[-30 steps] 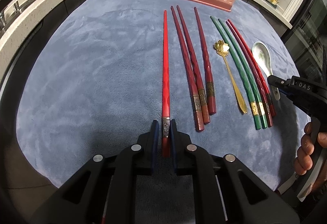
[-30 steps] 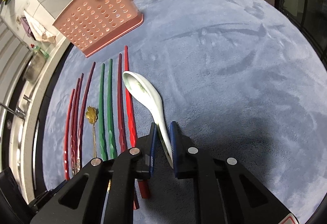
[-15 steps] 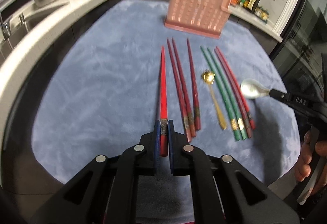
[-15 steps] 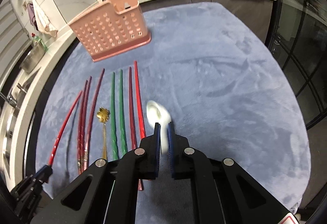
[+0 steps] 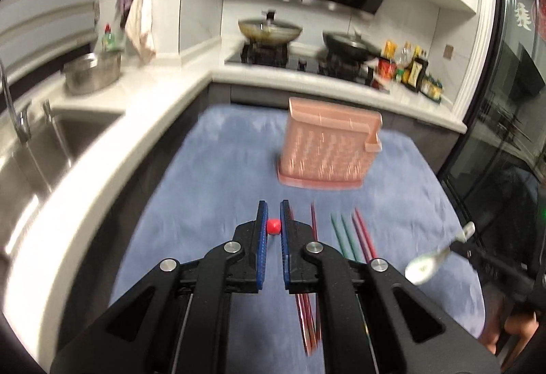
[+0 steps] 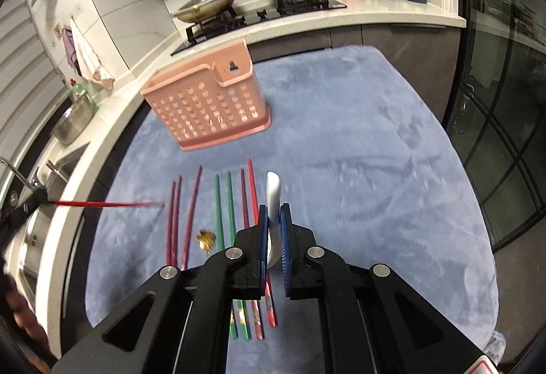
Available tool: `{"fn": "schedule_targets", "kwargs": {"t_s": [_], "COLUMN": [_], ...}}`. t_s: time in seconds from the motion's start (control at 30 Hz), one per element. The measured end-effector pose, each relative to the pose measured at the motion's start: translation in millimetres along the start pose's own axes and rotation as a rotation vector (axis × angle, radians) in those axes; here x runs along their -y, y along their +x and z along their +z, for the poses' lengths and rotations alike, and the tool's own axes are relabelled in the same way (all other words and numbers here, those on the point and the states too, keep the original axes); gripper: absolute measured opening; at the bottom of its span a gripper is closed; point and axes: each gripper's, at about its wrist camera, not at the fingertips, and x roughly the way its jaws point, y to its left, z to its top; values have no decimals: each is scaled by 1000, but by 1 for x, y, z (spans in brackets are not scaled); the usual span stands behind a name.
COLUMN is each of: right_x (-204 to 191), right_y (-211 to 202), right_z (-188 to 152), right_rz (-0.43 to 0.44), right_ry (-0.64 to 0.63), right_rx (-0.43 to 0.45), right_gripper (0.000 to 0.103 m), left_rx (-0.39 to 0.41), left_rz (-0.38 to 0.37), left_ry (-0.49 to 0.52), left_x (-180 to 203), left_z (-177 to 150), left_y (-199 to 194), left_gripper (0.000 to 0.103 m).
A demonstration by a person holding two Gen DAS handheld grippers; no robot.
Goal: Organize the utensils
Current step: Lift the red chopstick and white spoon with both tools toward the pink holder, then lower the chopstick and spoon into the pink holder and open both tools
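Utensils are being carried toward the pink basket (image 6: 208,109), which stands on the blue mat (image 6: 358,141); the rest lie in a row on the mat just in front of the basket. Next, I judge, each piece must be tipped over its rim. Right gripper (image 6: 273,220) clamps the white spoon (image 6: 273,191), bowl pointing toward the basket. Left gripper (image 5: 274,218) grips a red chopstick (image 5: 273,226), seen end-on between the jaws.

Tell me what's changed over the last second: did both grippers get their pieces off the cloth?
Yes. The left gripper has lifted the red chopstick off the blue cloth, and the right gripper has raised the white spoon; both now hang in the air. The pink holder, gold spoon and remaining chopsticks have stayed put.
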Motion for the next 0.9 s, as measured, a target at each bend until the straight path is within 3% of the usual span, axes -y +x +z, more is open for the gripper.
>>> {"fn": "schedule_targets", "kwargs": {"t_s": [0.2, 0.43, 0.57, 0.77, 0.9], "right_x": [-3, -14, -22, -35, -42], "right_y": [-2, 2, 16, 45, 67], "right_z": [35, 96, 132, 179, 196], "right_rz": [43, 93, 107, 120, 108], "right_ry": [-4, -3, 4, 11, -4], "right_rx": [35, 97, 119, 142, 147], "right_gripper": [7, 7, 7, 7, 7], "left_rx": [103, 233, 316, 412, 404], "left_rz": [-8, -104, -119, -125, -103], "left_ry": [2, -42, -37, -49, -52], "left_x": [2, 8, 19, 28, 28], "left_z": [72, 148, 184, 215, 224], "left_y": [2, -14, -17, 4, 32], "left_gripper": [7, 7, 7, 7, 7]}}
